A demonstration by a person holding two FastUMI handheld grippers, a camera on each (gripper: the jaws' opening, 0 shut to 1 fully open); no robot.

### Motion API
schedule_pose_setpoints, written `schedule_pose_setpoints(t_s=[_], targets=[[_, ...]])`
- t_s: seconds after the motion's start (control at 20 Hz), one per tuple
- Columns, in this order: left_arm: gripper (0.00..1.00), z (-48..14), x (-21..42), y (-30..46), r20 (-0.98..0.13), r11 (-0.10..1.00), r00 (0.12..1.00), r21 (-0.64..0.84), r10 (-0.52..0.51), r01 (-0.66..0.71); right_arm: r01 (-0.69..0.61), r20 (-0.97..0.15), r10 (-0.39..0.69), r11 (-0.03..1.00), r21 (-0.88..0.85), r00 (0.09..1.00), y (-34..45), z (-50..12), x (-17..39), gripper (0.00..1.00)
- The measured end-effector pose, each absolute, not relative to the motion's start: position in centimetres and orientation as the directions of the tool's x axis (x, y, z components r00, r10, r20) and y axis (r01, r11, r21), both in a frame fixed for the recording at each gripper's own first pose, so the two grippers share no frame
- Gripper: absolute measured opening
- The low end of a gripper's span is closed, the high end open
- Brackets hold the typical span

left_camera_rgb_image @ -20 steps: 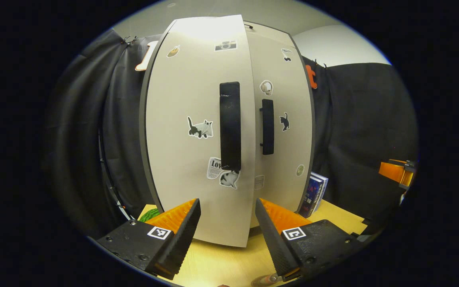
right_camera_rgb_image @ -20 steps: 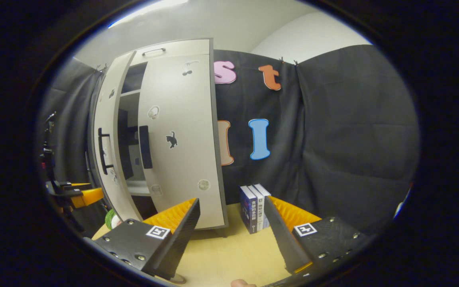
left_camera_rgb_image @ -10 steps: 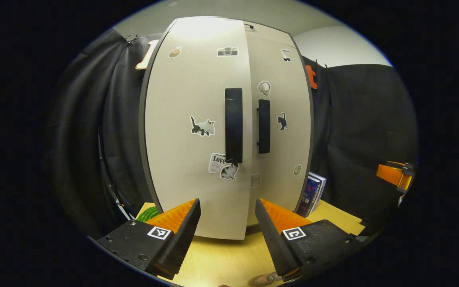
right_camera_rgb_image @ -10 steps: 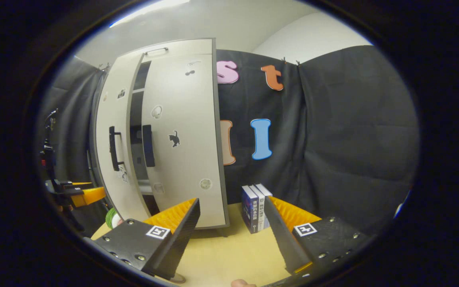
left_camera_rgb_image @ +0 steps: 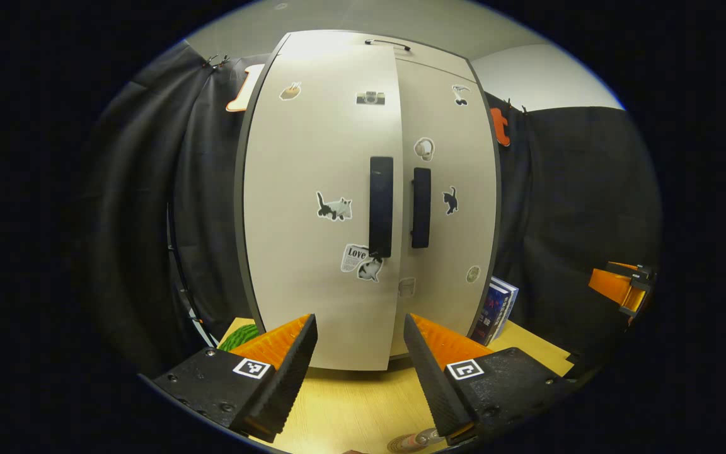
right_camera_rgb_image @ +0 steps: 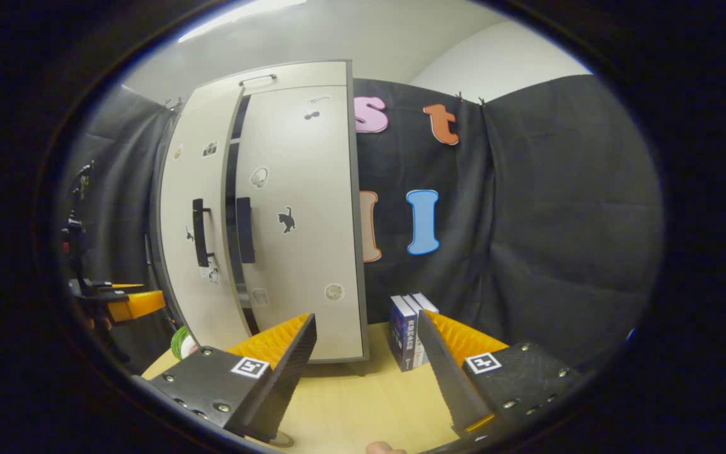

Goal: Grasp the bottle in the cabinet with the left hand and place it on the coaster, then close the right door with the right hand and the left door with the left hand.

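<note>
Left gripper point(left_camera_rgb_image: 360, 340) fingers spread wide, holding nothing, left door point(left_camera_rgb_image: 322, 208) just ahead, slightly ajar. Right gripper point(right_camera_rgb_image: 366, 340) fingers likewise apart and empty, books point(right_camera_rgb_image: 408, 331) between them, beyond.

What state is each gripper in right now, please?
Left gripper: open, holding nothing, facing the left door.
Right gripper: open, holding nothing, above the table.

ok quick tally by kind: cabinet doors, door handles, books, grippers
doors: 2 (left door, right door)
handles: 2 (left handle, right handle)
books: 3 (books)
grippers: 2 (left gripper, right gripper)
total: 9
</note>
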State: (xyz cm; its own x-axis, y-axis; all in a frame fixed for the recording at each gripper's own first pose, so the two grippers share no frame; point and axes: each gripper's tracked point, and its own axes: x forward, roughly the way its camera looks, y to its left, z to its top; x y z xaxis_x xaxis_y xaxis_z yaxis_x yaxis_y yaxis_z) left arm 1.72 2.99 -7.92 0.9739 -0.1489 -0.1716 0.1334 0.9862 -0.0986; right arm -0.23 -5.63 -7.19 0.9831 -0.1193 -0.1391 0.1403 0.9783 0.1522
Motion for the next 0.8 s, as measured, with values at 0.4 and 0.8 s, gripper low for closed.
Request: schedule_pose_setpoints(t_s=[0.4, 0.8], targets=[[0.93, -3.3, 0.5, 3.1, -0.082, 0.992, 0.992, -0.079, -0.101, 0.094, 0.075, -0.042, -0.072, 0.993, 0.087, 0.997, -4.0, -3.5, 0.6, 0.97], [0.93, -1.3, 0.0, 3.3, -0.005, 0.994, 0.998, -0.093, -0.058, 0.058, 0.06, 0.033, -0.064, 0.992, 0.112, 0.997, -4.5, -1.5, 1.4, 0.96]])
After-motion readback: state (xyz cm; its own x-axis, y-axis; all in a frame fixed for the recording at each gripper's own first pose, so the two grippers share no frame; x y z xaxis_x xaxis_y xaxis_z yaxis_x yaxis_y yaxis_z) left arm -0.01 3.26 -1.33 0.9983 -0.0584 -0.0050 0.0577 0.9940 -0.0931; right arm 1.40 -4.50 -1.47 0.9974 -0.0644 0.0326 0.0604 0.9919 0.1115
